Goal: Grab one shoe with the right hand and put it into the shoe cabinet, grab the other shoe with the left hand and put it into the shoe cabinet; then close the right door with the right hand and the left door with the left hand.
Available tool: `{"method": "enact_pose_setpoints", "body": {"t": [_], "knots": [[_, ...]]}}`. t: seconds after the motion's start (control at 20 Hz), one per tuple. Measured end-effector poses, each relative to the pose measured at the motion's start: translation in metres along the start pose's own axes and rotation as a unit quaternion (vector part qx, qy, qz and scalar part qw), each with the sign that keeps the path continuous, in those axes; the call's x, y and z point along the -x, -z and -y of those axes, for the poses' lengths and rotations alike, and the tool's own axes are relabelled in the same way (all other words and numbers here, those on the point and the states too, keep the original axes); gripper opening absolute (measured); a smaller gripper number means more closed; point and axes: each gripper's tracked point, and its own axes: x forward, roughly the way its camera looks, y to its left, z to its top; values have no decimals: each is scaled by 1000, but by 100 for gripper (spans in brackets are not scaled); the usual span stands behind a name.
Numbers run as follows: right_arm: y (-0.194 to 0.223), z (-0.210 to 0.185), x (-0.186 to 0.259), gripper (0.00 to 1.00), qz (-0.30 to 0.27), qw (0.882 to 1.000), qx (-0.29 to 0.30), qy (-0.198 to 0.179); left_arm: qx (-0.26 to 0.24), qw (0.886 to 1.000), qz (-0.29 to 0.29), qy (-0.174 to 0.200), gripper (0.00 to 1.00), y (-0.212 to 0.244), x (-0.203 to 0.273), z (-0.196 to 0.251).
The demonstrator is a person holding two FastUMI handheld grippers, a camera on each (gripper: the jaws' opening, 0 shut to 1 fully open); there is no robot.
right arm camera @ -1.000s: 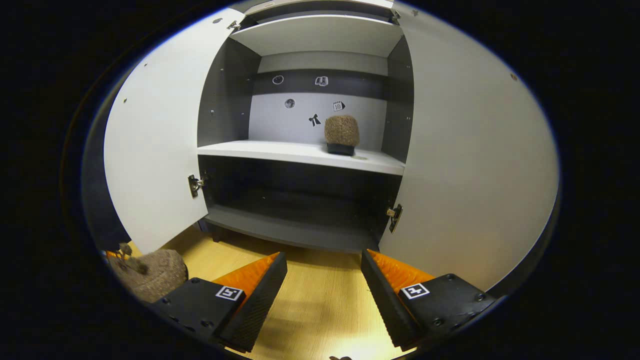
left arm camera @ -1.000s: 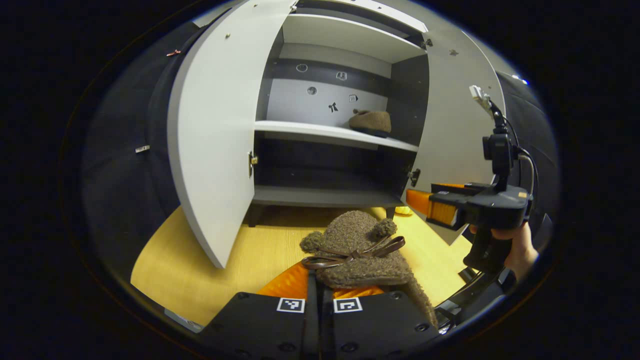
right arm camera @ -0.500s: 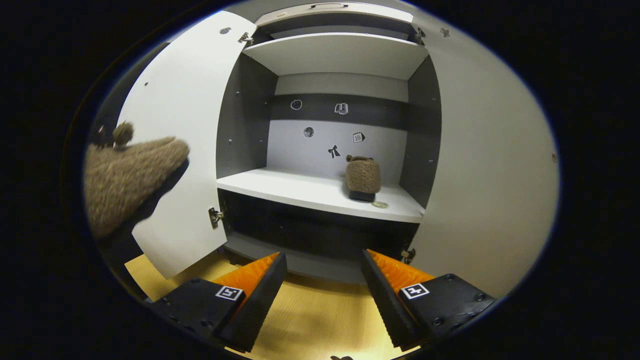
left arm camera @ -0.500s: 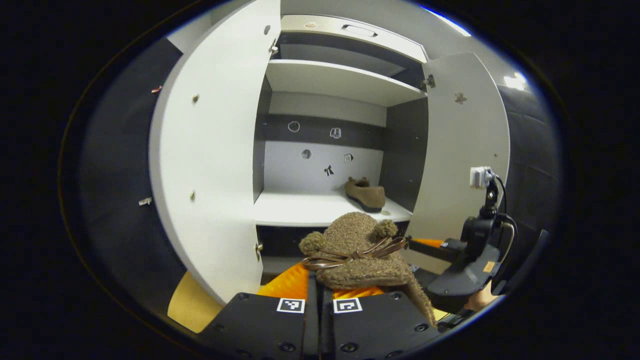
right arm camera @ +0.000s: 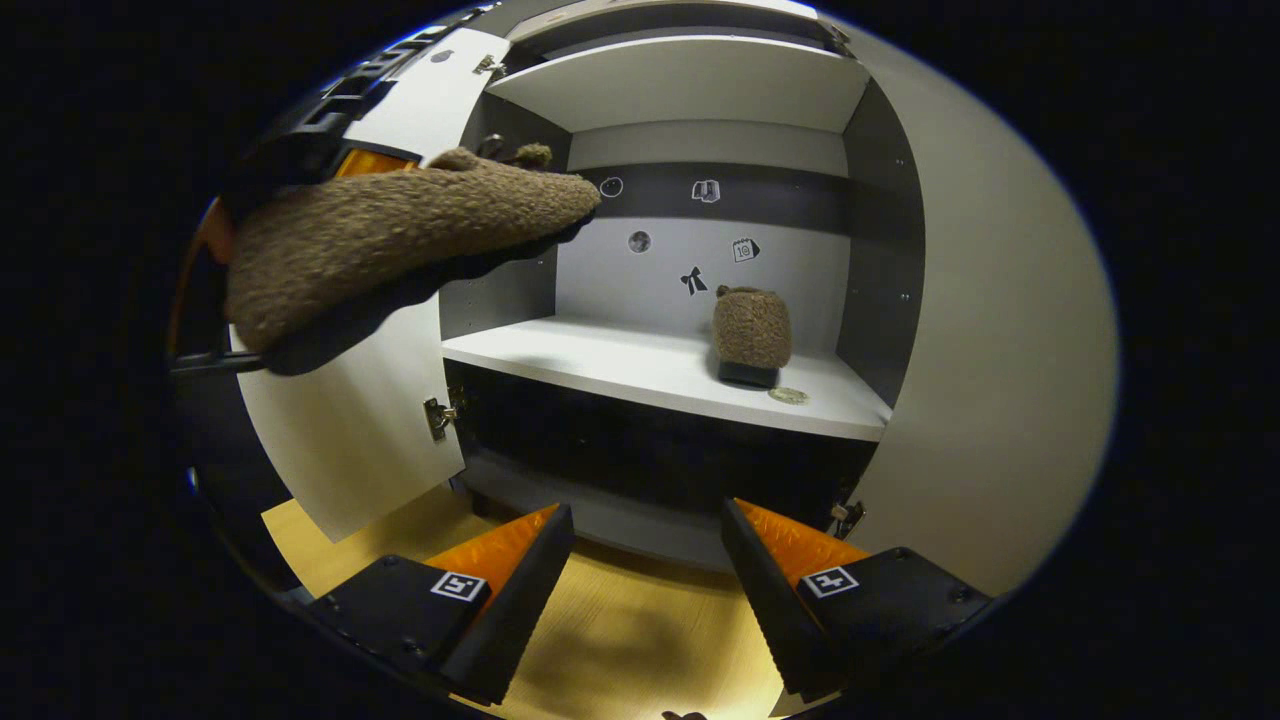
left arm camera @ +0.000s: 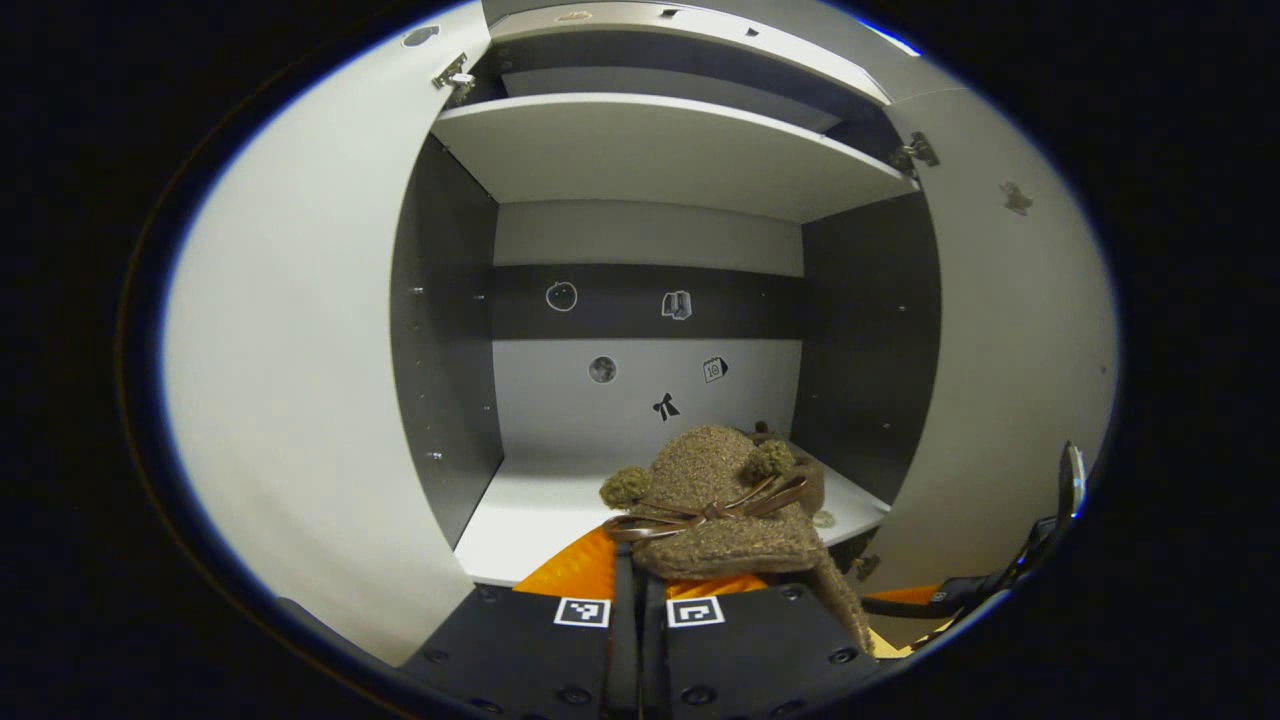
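Shoe [left arm camera: 722, 505], brown and fuzzy with a ribbon bow, pinched between the pressed-together fingers of the left gripper [left arm camera: 640, 590], held in the air at the open front of the shoe cabinet [left arm camera: 660, 150], near the middle shelf [left arm camera: 530, 510]. Second shoe [right arm camera: 751, 330] stands on that shelf toward the far right, both doors swung open: left door [left arm camera: 300, 380], right door [right arm camera: 1000, 350]. Right gripper [right arm camera: 648, 575] nearer, fingers spread and holding nothing, low over the wooden floor [right arm camera: 640, 650].

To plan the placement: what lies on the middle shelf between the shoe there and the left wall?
Nothing: in the right gripper view, the middle shelf is bare left of the shoe.
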Motion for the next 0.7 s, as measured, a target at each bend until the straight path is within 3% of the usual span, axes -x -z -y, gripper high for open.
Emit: {"method": "enact_pose_setpoints", "body": {"t": [0.35, 0.55, 0.7], "knots": [[4, 23, -16, 99, -6, 1000, 18, -9, -36, 999, 0, -15, 6, -17, -106, -15], [7, 25, -19, 99, -14, 1000, 9, -23, 59, 998, -14, 13, 7, -22, -154, -11], [7, 21, -19, 98, -15, 999, 9, -35, 30, 999, -40, -18, 8, -12, -177, -34]]}}
